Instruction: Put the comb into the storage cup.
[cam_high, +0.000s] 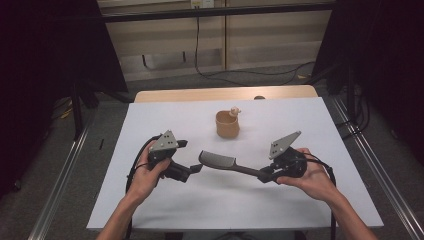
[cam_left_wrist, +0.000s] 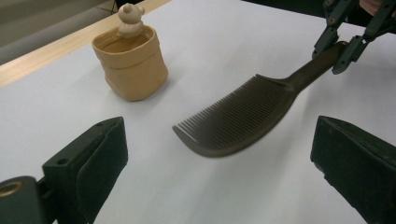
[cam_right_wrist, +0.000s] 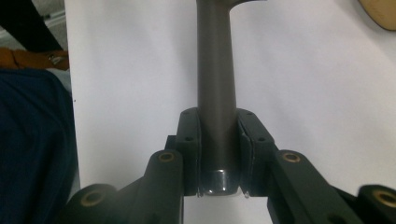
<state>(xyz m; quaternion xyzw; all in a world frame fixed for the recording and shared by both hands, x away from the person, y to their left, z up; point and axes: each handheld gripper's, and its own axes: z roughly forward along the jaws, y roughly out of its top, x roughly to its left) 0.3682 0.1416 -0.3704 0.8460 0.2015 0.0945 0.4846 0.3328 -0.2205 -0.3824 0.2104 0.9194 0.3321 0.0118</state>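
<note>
Left claw (cam_high: 196, 168) gapes empty just short of the comb (cam_high: 218, 160) head — a handover looks under way above the tabletop (cam_high: 300, 115). Right claw (cam_high: 263, 175) clamps the handle; next, the left must close on the head.

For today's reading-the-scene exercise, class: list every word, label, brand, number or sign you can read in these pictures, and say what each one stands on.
There is no readable text in any view.
Comb: plain dark surface, no brand or marking.
Tan cup with the small figure on its rim: no print or label.
Left tool and right tool: black jaws with screw holes, no lettering.
White table cover: blank.
</note>
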